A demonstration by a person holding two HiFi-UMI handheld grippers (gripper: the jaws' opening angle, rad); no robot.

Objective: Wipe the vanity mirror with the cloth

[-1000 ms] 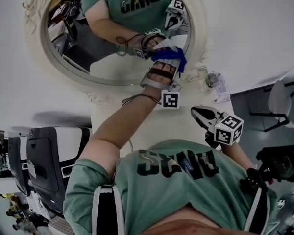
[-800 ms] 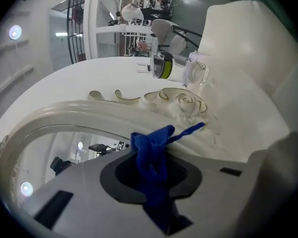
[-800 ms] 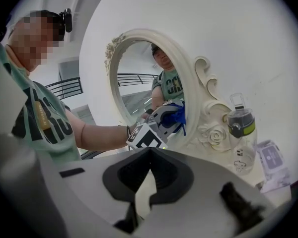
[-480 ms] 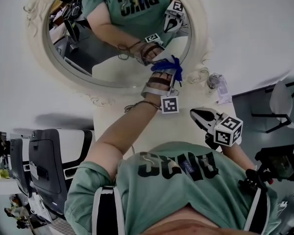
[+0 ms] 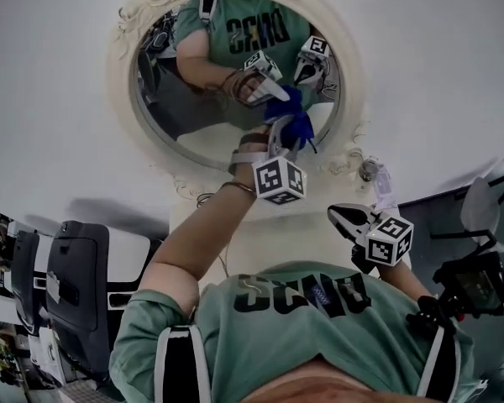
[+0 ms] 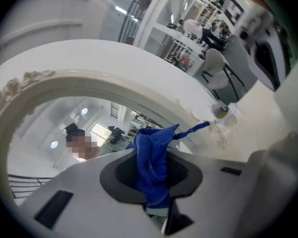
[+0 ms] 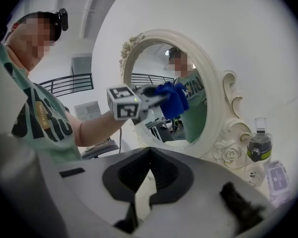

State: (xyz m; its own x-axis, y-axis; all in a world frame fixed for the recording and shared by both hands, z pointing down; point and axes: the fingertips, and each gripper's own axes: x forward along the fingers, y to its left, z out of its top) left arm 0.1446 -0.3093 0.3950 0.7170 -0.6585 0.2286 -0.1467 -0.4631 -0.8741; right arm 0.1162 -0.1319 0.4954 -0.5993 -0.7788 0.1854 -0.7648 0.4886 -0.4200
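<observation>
Holding the cloth (image 6: 151,157): the left gripper (image 6: 150,185) has its fingers clamped on a bunched blue wad, and a twisted tail of it sticks out toward the upper right of the left gripper view.

- Head view: the left gripper (image 5: 281,137) is raised to the vanity mirror (image 5: 193,99). The cloth (image 5: 291,114) sits on the lower right part of the glass and meets its own reflection there.
- The mirror is oval with a cream scrolled frame. It fills the upper centre of the head view and stands at the back of the tabletop (image 5: 269,233).
- Right gripper view: the mirror (image 7: 156,63) is centre frame and the cloth (image 7: 173,99) is against the glass.
- The right gripper (image 7: 149,177) has its fingers closed tip to tip with nothing between them. Only tabletop shows through the sliver below the tips.
- Head view: the right gripper (image 5: 340,215) is lower right of the frame, over the tabletop and clear of the mirror.
- A small bottle (image 7: 260,150) with a green band stands just beside the frame's base, right of frame.
</observation>
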